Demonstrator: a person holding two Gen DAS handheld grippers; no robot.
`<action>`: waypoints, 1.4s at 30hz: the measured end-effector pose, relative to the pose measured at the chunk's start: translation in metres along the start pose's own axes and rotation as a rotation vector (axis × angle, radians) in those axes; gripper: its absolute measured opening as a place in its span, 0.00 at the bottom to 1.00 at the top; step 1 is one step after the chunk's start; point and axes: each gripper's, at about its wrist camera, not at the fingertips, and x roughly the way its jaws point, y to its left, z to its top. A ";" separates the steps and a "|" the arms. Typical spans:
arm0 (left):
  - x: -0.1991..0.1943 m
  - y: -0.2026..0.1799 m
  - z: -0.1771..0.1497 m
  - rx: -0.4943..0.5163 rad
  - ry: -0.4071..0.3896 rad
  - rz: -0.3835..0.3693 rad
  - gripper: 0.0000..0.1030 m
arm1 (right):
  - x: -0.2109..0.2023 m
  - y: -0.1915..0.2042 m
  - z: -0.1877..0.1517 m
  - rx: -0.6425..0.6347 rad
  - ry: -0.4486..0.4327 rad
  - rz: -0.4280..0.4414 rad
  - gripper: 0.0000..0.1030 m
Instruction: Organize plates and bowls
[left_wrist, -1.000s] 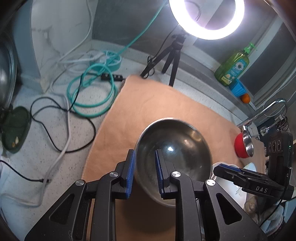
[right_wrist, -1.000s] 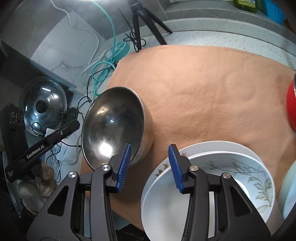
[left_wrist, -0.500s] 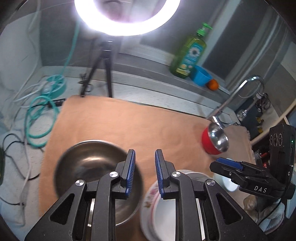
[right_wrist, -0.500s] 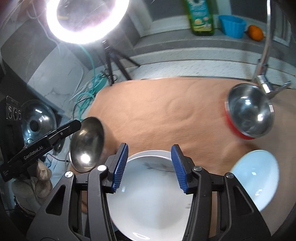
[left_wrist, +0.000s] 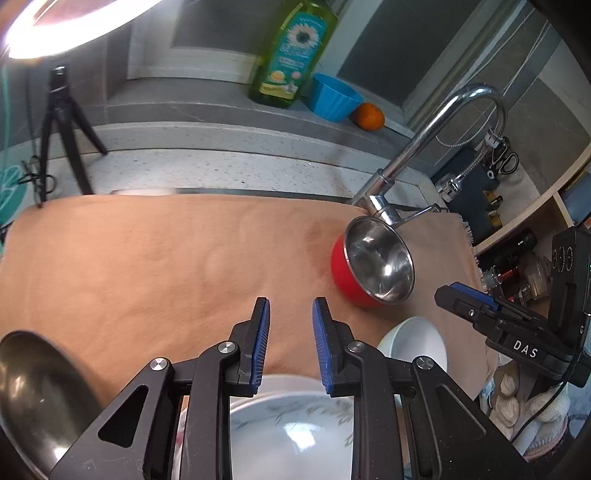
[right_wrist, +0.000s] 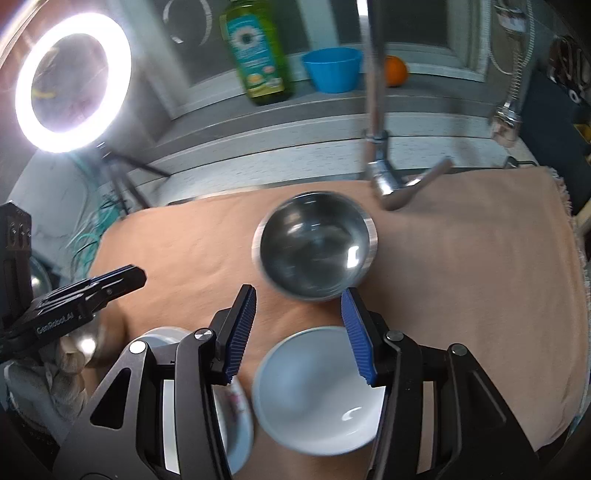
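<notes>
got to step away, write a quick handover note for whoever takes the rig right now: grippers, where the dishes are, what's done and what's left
Left hand-held gripper: jaws opening, nothing between them, over the tan cloth.
Right hand-held gripper: open, empty, above the small white bowl.
Dishes: large steel bowl at the cloth's near left edge; floral plates stacked beneath the left gripper; the white bowl beside them; red bowl with steel inside further back, near the faucet.
Done: plates look stacked.
Left: the three bowls sit apart, none nested or grouped.
</notes>
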 end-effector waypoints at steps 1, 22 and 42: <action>0.006 -0.004 0.003 -0.001 0.005 -0.007 0.21 | 0.003 -0.010 0.003 0.020 0.003 -0.001 0.49; 0.096 -0.042 0.035 0.004 0.135 -0.028 0.21 | 0.070 -0.064 0.022 0.173 0.131 0.100 0.30; 0.083 -0.048 0.032 0.044 0.111 -0.028 0.15 | 0.065 -0.043 0.023 0.146 0.135 0.116 0.15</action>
